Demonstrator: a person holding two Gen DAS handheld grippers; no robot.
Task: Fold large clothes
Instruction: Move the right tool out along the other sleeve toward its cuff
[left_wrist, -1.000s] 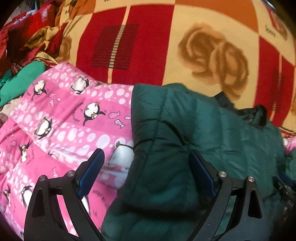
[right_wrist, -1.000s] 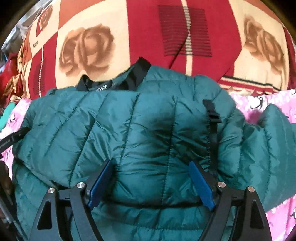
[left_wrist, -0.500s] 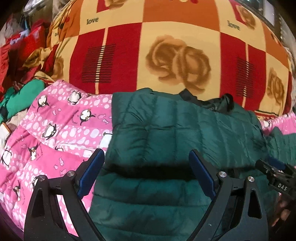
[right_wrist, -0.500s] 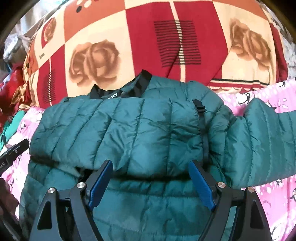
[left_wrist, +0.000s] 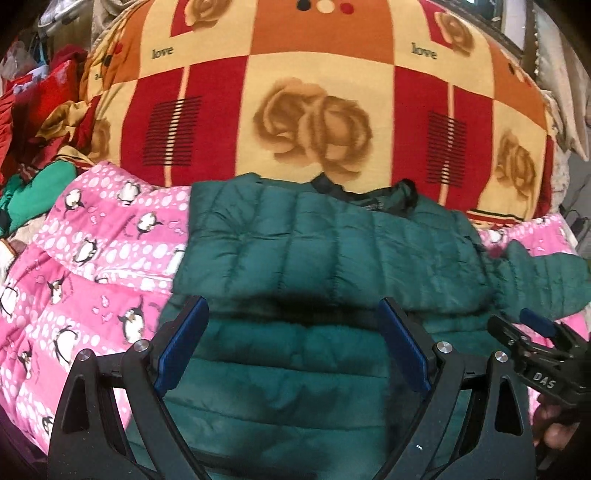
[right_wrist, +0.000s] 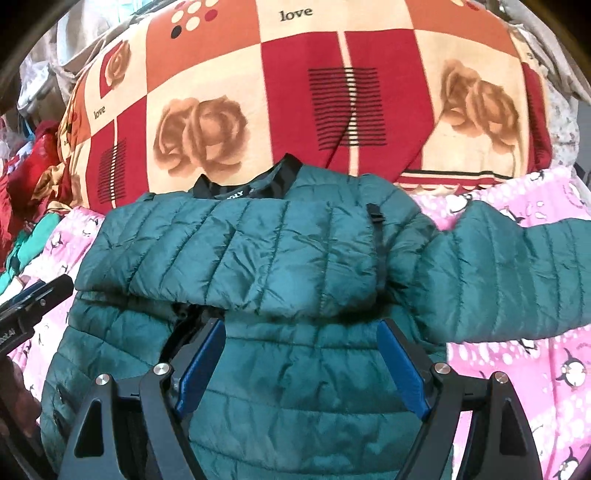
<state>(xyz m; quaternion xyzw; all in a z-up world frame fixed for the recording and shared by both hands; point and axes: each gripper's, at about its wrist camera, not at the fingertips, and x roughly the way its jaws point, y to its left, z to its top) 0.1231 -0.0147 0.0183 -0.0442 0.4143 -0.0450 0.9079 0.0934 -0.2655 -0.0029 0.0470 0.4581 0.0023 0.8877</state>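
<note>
The green jacket (right_wrist: 280, 280) lies on the pink quilt (left_wrist: 92, 266), its collar toward the rose blanket (left_wrist: 314, 110) at the far side. One sleeve is folded across the chest; the other sleeve (right_wrist: 517, 273) sticks out over the quilt toward its right edge.

Both claws hover above the jacket's lower half. The left gripper (left_wrist: 291, 347) has its jaws spread wide and holds nothing. The right gripper (right_wrist: 301, 363) is equally wide and empty.

The step in hand looks like folding in the loose sleeve. To do it well, take the sleeve near its cuff with the right gripper, pinch only that layer, and carry it flat across the chest so it lands square on the folded sleeve. The left gripper can press the body down so the slippery shell does not slide.

The right view shows the full outstretched sleeve, the black strap (right_wrist: 376, 240) by the shoulder and the collar label. The left view shows only the sleeve's start, but it shows the quilt's left edge and the clothes pile (left_wrist: 33, 110) beyond it.
</note>
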